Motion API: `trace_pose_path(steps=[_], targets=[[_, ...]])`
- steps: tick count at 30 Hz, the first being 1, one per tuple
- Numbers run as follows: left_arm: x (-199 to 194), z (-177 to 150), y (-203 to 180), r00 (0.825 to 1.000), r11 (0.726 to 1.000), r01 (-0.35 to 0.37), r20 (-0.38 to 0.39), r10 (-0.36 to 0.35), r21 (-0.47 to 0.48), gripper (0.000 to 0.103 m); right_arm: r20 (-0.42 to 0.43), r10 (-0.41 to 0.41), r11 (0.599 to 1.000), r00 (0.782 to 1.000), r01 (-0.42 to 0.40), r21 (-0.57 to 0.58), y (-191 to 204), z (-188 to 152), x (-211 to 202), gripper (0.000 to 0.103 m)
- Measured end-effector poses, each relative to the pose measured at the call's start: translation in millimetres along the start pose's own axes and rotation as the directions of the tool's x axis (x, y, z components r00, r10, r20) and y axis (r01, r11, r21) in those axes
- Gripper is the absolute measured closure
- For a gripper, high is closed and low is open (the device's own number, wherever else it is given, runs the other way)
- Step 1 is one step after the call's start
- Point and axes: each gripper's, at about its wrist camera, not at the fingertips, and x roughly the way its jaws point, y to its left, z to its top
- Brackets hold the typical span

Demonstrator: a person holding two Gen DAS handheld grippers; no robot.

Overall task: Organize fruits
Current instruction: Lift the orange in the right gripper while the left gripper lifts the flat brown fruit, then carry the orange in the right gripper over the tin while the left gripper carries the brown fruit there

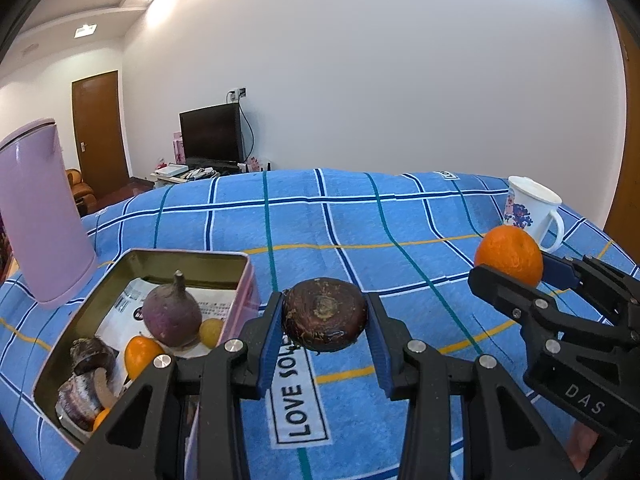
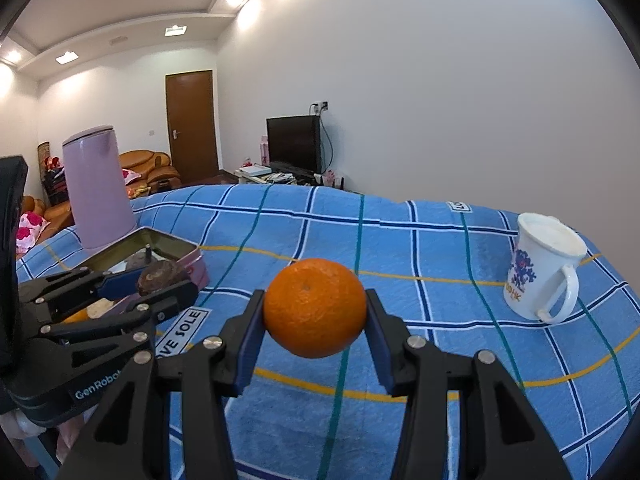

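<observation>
The left gripper fills the lower middle of its own view, tilted a little downward, jaws clamped on a dark round fruit; the right gripper sits likewise in its view, pads pinching an orange; each shows at the other's frame edge.

Blue plaid cloth bears tin, pink jug, mug.
</observation>
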Motion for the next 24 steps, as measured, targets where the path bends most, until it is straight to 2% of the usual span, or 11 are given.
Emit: trace_pose_path(steps=[24], targets=[[-34, -8, 52, 0.996, 0.996, -0.085, 0.038, 0.087, -0.04, 0.062, -0.016, 0.1, 0.993, 0.995, -0.101, -0.053, 51, 7, 0, 0.053]])
